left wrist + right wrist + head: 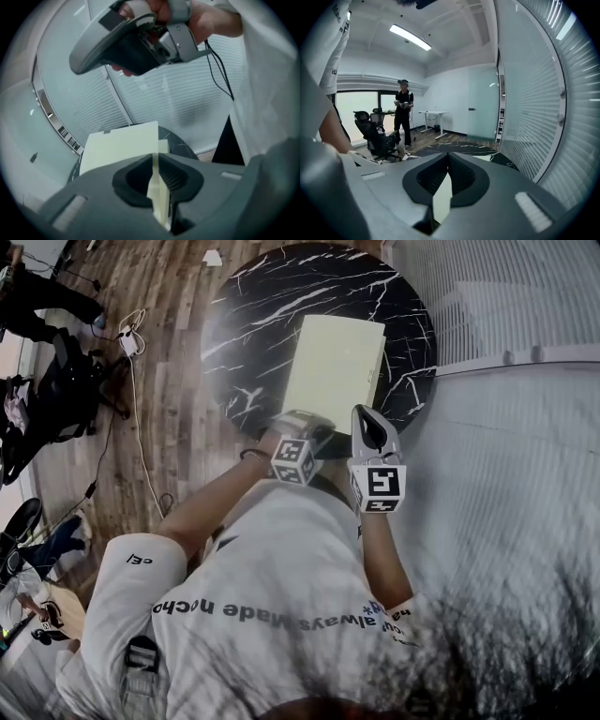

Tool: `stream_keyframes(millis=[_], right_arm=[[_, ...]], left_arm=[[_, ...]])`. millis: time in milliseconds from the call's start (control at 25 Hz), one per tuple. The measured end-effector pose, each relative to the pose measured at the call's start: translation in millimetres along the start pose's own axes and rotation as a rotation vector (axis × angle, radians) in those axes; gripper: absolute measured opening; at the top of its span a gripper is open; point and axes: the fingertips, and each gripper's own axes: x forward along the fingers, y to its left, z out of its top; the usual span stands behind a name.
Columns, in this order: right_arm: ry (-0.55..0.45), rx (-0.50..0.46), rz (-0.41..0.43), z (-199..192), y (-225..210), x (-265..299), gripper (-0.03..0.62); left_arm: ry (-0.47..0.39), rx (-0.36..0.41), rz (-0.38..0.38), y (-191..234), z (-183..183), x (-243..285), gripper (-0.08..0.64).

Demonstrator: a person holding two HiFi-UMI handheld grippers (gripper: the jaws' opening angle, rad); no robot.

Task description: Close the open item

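Your left gripper point(157, 185) is clamped on the thin, pale-yellow edge of the flat rectangular folder point(333, 362). The folder lies on the round, black, white-veined marble table point(262, 306). Your right gripper point(444, 187) likewise pinches its smooth near edge.

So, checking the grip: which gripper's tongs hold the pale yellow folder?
The left gripper: its tongs pinch the folder by its edge; the right gripper is clear of it.

Head view overhead; table point(262, 306) shared (all views).
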Motion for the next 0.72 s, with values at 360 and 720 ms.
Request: stream_keyframes(millis=[360,720], right_arm=[[0.150,-0.011,-0.006,-68,-22,55,0.002],[0.279,-0.036,0.031,-130,-32,100,0.003]], left_arm=[[0.017,0.063,-0.066,-9,-1,27,0.029],[0.035,0.092,-0.117,-15,-8,50,0.022]])
